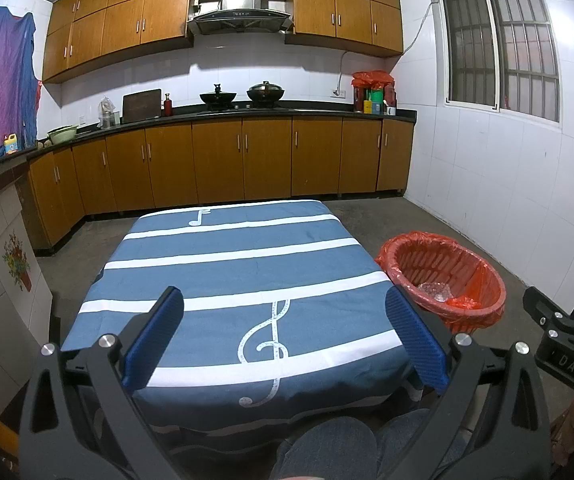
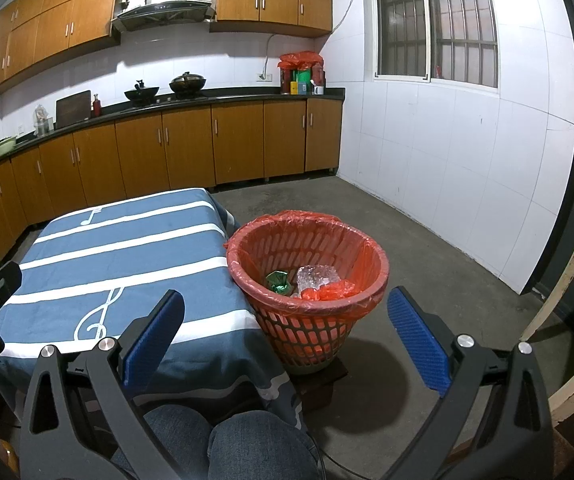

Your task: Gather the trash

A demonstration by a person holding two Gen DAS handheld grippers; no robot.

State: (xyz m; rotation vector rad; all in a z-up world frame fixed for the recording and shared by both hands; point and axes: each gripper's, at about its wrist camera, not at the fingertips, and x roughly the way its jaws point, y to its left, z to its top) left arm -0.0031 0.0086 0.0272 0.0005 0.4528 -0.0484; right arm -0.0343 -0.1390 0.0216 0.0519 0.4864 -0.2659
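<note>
basket (image 2: 307,280): on the floor just right of the surface (image 2: 127,248), ahead between the right gripper (image 2: 285,320) jaws.
trash: green wrapper (image 2: 279,281), clear crumpled plastic (image 2: 317,276), inside the red-lined basket.
left gripper (image 1: 285,316): jaws wide, empty.
right gripper: jaws wide, empty.

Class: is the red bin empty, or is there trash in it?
Not empty: the bin holds a green wrapper and clear plastic.

Before me: far brown cabinets (image 1: 223,160), white tiled walls (image 1: 487,168), barred window (image 1: 499,44) right, grey concrete floor (image 2: 407,232).
</note>
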